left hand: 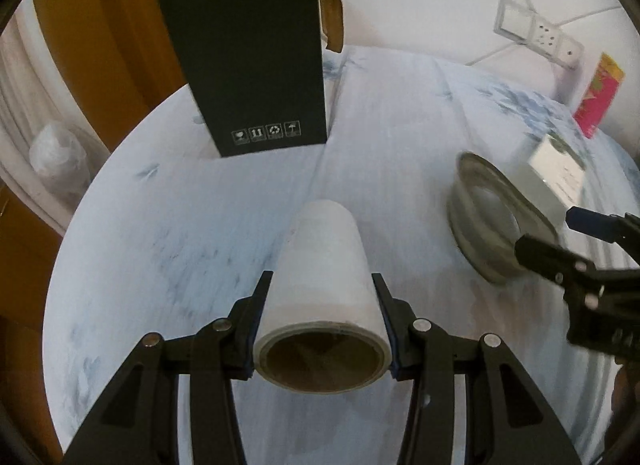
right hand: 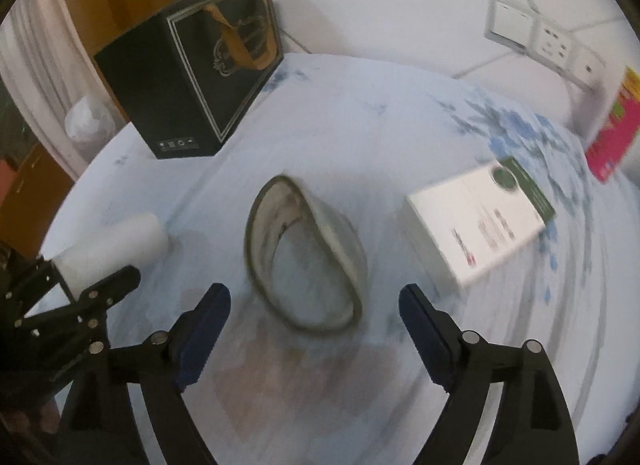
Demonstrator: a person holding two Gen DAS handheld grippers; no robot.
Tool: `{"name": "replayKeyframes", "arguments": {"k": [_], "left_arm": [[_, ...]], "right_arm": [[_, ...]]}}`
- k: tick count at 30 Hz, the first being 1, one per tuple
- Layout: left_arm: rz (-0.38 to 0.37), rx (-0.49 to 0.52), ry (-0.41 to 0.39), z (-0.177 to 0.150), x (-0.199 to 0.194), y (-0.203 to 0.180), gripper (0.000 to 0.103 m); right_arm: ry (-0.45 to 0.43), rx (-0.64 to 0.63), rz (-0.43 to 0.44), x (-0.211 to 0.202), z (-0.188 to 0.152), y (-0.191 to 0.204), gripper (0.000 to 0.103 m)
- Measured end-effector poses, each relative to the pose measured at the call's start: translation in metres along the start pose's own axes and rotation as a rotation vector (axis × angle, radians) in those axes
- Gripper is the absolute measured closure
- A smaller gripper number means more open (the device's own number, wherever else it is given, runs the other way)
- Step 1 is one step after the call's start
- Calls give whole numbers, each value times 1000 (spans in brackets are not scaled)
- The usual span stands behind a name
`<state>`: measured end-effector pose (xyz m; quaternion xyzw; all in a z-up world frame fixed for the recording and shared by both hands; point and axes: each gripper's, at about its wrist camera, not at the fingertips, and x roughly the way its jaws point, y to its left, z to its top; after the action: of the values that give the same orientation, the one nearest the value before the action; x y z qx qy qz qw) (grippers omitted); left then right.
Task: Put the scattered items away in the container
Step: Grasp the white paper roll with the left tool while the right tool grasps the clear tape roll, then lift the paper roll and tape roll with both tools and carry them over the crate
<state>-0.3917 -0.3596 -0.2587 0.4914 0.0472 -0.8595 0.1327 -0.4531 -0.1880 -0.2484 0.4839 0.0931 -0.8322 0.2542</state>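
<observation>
On blue cloth [right hand: 360, 113], tape ring [right hand: 304, 257] lies ahead of right hand-held gripper [right hand: 316, 305].

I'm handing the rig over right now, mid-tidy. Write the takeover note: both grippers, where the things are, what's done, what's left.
Left gripper: shut on the white roll, holding it above the table.
Right gripper: open, nothing between the pads; it points at the tape ring.
Black gift bag: the container, standing at the far left of the table. Its inside can't be seen.
White box: lying on the table, right of the tape ring.
Done: roll picked up.
Left: roll, tape ring and white box are all outside the bag.
</observation>
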Motion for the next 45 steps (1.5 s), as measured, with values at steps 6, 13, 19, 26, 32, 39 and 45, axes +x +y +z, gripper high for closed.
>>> {"name": "replayKeyframes", "arguments": {"k": [6,13,19,26,32,39,45], "left_arm": [[15,12,16,4,35,-6,58],[-3,30,-6,2,37,-10,58],[-11,52,-52,-4,6,-12,58],[-18,48,-102,-18,-46,-13,58],[-10,42,-173,-25,-100,-21,58],[-1,25,-234,-33,-157,-38,58],[-22,43,-258,-43,-189,-52,58]], "right_arm": [[52,-43,-4,47,3,1,3],[54,-96,-53,57,1,6,23],[52,-63,-43,39,-8,4,28],[-9,-53,-53,-17,-22,14,29],[-79,-63,-65,-74,-28,22,29],[-138,-91,-74,-135,-35,21,29],[-167,-83,-108,-172,-46,12,29]]}}
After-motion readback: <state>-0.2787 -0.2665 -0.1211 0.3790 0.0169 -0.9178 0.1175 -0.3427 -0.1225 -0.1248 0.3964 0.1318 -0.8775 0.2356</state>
